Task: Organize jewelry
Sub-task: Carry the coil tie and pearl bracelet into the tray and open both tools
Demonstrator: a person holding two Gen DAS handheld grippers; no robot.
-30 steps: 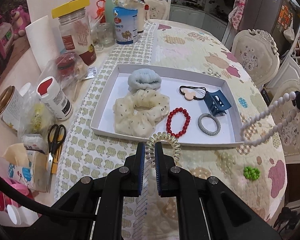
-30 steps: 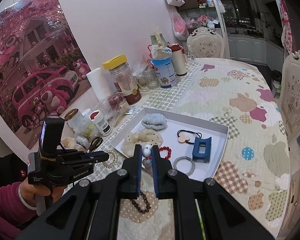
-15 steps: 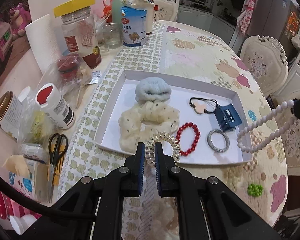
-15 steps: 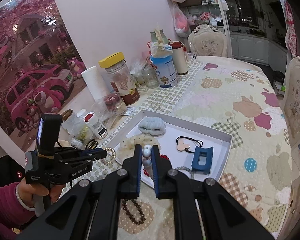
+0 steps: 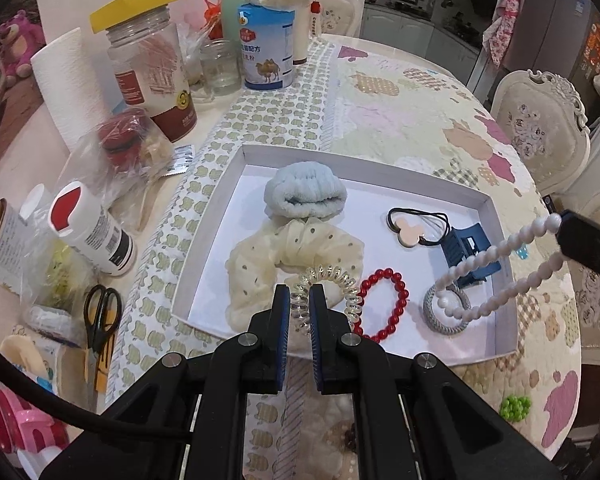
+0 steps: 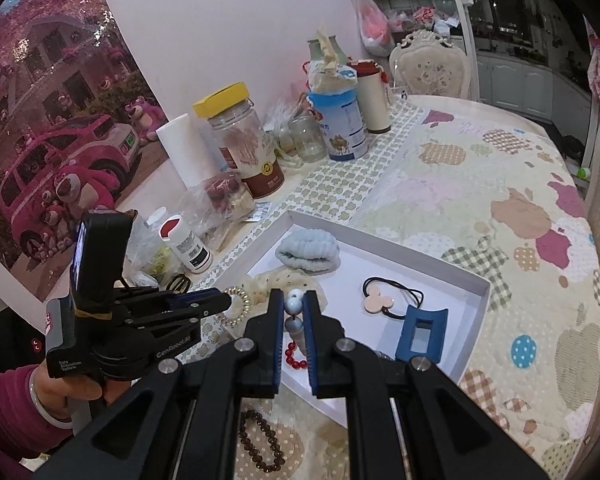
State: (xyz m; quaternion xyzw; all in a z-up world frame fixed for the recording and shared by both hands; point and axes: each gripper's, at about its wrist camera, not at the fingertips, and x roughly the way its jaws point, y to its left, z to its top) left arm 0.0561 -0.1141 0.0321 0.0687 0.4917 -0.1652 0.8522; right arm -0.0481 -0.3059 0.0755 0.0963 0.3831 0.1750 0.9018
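In the left wrist view, the left gripper covers the near edge of the white tray and part of the cream scrunchie. The pearl string hangs in front of the grey hair ring and the blue claw clip. In the right wrist view the red bead bracelet shows only between the fingers. The jar labels are perhaps too small to read.

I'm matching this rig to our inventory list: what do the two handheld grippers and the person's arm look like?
Both grippers, left gripper and right gripper, are matte black angular frames with silver pivot bolts and blue pads lining the fingers. The left one carries a black camera block, yellowish tape, white lettering on its side and a black cable. The person's sleeve is magenta, with a pale bangle at the wrist.
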